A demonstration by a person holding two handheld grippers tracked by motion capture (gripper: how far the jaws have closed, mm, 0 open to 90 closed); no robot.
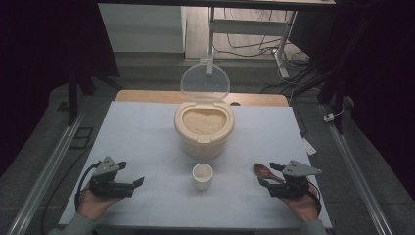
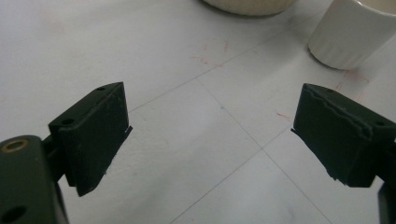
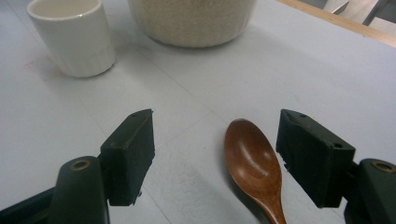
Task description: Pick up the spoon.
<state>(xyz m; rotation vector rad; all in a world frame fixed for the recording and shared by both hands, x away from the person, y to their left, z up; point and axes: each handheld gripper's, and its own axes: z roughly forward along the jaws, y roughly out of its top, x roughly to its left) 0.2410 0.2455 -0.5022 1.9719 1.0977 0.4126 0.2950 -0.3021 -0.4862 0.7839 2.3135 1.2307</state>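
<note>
A cream rice container [image 1: 204, 128] with its clear lid [image 1: 205, 82] swung up stands mid-table, full of pale grain. In front of it sits a small white cup [image 1: 202, 176] [image 2: 351, 31] [image 3: 74, 37]. A brown wooden spoon [image 1: 265, 172] [image 3: 256, 164] lies flat on the sheet, bowl up, between the jaws of my right gripper [image 1: 269, 174] [image 3: 218, 156], which is open and not touching it. My left gripper [image 1: 130, 173] [image 2: 210, 135] rests at the near left, open, with bare sheet between its jaws.
A white sheet [image 1: 147, 132] covers the table, with a wooden edge [image 1: 147, 96] showing at the back. Metal rails [image 1: 54, 161] run along both sides. A desk frame and cables [image 1: 274, 46] lie on the floor beyond.
</note>
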